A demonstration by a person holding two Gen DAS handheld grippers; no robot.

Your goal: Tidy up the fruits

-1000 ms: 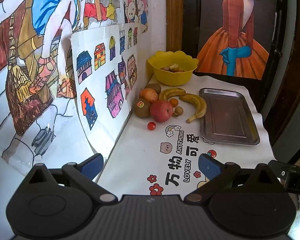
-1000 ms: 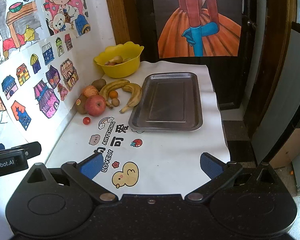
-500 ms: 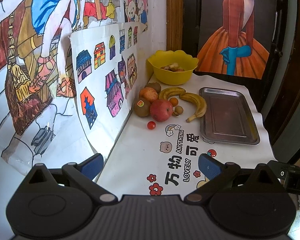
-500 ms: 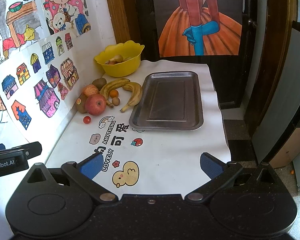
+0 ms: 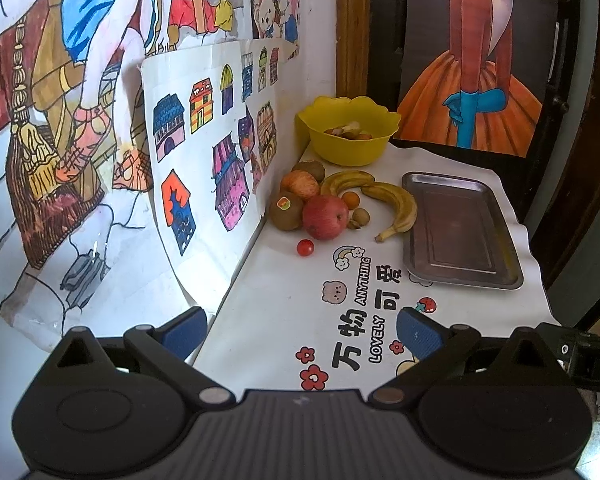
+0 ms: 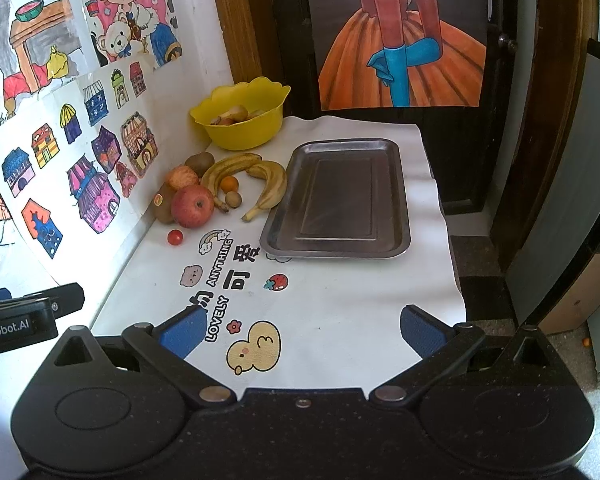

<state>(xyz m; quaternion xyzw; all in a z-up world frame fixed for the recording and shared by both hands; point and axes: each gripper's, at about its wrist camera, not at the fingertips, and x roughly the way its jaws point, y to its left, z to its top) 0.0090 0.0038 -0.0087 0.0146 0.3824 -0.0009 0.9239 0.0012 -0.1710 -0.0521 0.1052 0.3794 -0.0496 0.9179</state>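
Fruit lies in a cluster by the left wall: a red apple (image 5: pixel 325 216) (image 6: pixel 192 205), two kiwis, a peach-coloured fruit (image 5: pixel 299 184), two bananas (image 5: pixel 396 206) (image 6: pixel 268 190), a small orange (image 5: pixel 351 199), a brown longan (image 6: pixel 233 199) and a cherry tomato (image 5: pixel 305 247) (image 6: pixel 175 237). An empty steel tray (image 5: pixel 460 236) (image 6: pixel 340 200) sits to their right. A yellow bowl (image 5: pixel 350 130) (image 6: pixel 242 114) with some pieces inside stands at the back. My left gripper (image 5: pixel 300 330) and right gripper (image 6: pixel 300 330) both hover open near the table's front edge, holding nothing.
A white mat (image 6: pixel 340 300) with cartoon prints covers the table. Drawings of houses (image 5: pixel 204 160) line the left wall. A dark door with a painted dress poster (image 6: pixel 400 40) stands behind. The table drops off on the right to the floor (image 6: pixel 484 264).
Both views have shifted very slightly closer to the fruit. Nothing on the table has moved, and both grippers stay open.
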